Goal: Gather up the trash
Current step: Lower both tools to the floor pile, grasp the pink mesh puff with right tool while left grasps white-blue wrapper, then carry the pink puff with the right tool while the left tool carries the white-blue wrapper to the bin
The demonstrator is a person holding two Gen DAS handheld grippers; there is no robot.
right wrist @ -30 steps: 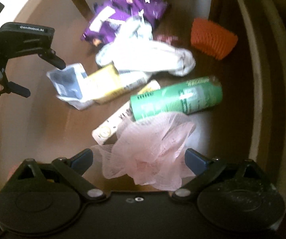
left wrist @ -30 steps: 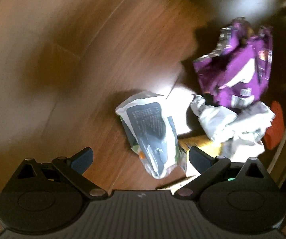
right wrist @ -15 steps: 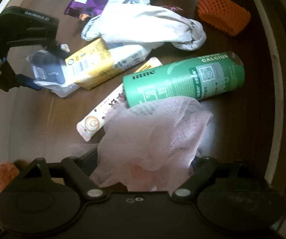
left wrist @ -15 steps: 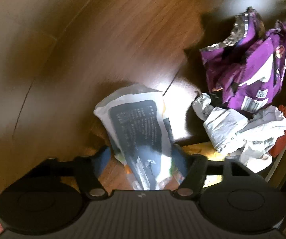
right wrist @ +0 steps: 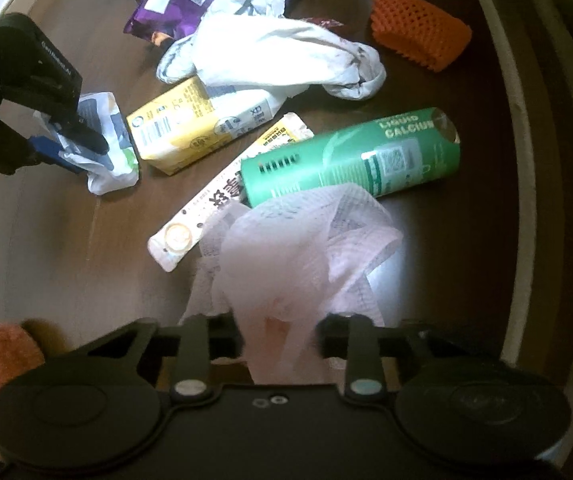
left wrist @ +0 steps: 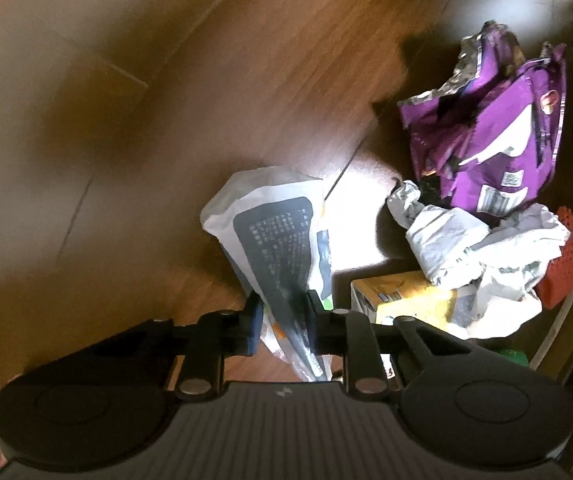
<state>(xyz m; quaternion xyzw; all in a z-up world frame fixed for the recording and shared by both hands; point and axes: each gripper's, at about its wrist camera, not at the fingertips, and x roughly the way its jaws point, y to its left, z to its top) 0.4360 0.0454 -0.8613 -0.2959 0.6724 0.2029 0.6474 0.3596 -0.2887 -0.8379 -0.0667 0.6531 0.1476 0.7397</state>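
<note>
Both sets of jaws have closed since 1 s ago: left gripper (left wrist: 284, 314) pinches white pouch (left wrist: 274, 236), right gripper (right wrist: 280, 334) clamps pink mesh (right wrist: 298, 248), both on floor (left wrist: 174, 92). Grasp done; nxt lift. Beyond: green can (right wrist: 350, 160), yellow carton (right wrist: 182, 128), purple bag (left wrist: 494, 136).

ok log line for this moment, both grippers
left gripper shut on white pouch | right gripper shut on pink net | can, carton on floor
</note>
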